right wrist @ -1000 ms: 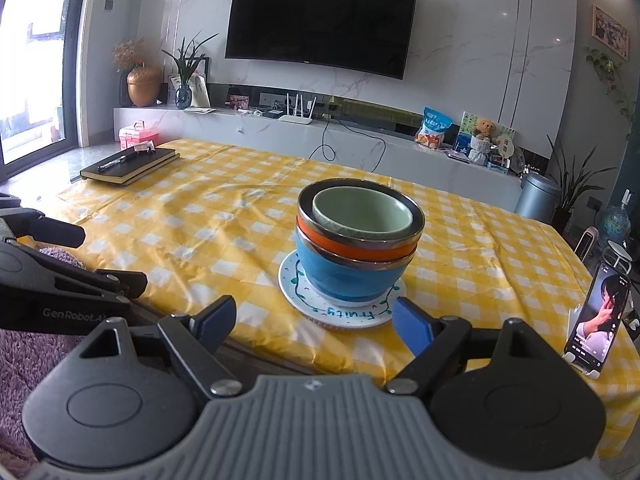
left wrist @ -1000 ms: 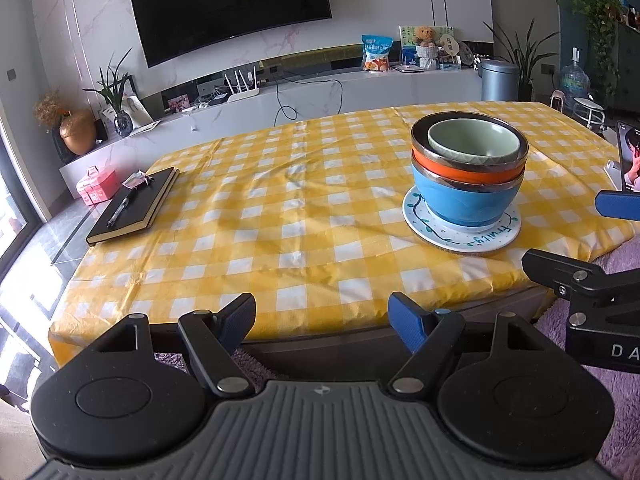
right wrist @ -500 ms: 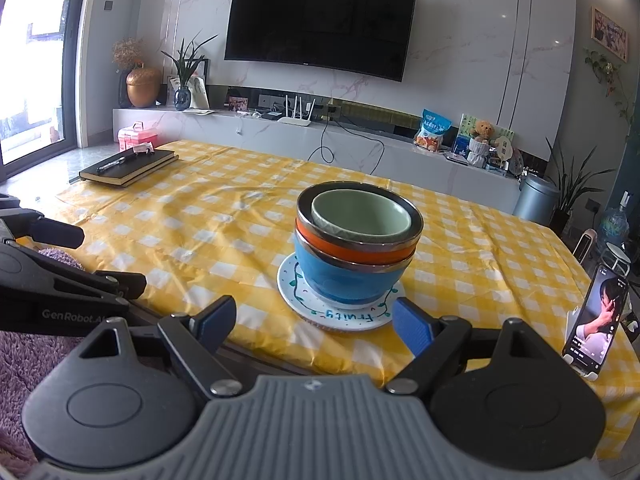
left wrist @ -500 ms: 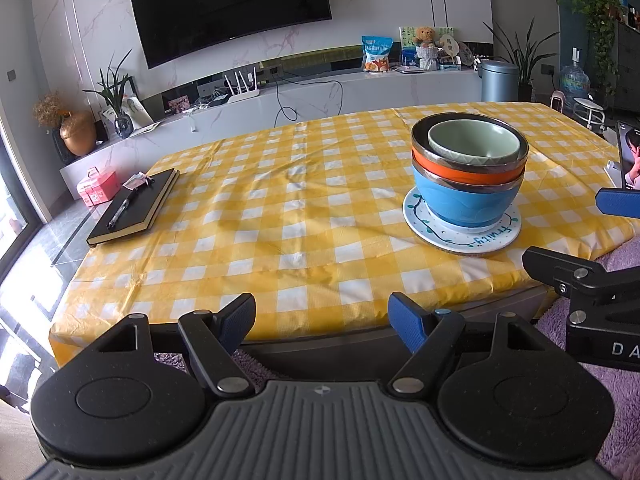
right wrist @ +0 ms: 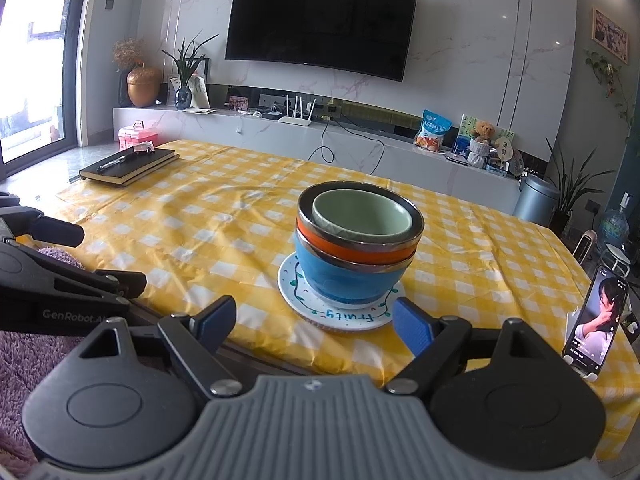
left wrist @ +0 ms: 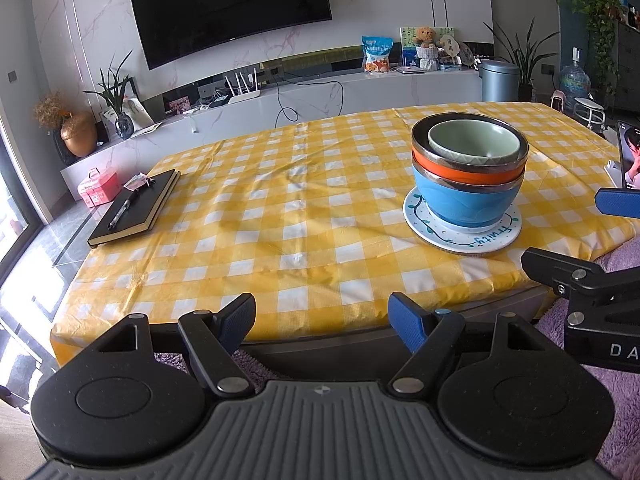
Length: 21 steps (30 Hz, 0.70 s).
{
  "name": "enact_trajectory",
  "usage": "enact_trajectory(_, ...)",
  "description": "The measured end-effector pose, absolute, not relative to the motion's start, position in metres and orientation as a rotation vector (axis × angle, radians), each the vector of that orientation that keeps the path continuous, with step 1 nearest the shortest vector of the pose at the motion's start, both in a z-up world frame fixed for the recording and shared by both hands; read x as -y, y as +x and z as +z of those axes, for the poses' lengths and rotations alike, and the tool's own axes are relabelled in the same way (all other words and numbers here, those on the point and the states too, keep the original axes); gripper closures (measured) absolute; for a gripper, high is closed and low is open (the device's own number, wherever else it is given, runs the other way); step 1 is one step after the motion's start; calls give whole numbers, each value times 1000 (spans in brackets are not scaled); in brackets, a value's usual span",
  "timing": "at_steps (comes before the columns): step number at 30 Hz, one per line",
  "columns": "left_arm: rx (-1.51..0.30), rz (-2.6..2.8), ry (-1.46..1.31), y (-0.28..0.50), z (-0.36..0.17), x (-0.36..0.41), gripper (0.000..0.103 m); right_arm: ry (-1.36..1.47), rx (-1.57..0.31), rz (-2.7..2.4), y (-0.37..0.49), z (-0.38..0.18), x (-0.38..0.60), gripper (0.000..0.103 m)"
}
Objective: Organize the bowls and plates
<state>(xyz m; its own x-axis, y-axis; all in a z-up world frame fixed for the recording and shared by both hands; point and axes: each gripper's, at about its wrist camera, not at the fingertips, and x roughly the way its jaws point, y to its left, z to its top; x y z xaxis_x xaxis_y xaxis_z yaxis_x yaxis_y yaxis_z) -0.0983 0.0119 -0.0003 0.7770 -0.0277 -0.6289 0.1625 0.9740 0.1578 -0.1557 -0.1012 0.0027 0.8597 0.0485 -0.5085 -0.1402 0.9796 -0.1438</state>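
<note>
Three nested bowls stand on a white plate (left wrist: pixel 496 236) (right wrist: pixel 340 316) lettered "fruity", near the table's front edge. A blue bowl (left wrist: pixel 466 198) (right wrist: pixel 340 280) is at the bottom, an orange bowl (left wrist: pixel 464 170) (right wrist: pixel 352 250) sits in it, and a pale green bowl (left wrist: pixel 474 146) (right wrist: pixel 362 218) lies on top. My left gripper (left wrist: pixel 322 320) hangs open before the table edge, left of the stack, nothing between its fingers. My right gripper (right wrist: pixel 314 320) is open too, just in front of the plate. Each gripper shows at the edge of the other's view.
A yellow checked cloth (left wrist: pixel 280 200) covers the table. A black notebook (left wrist: pixel 136 208) with a pen lies at the far left corner. A phone on a stand (right wrist: pixel 596 320) is propped at the right edge. A purple rug (left wrist: pixel 600 264) lies below the near side.
</note>
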Motion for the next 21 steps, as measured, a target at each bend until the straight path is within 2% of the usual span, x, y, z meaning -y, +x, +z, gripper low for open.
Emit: enact_trajectory(21,-675,-102,208,-98,0,-12,14,-185,-525,101,-155,2,100,19)
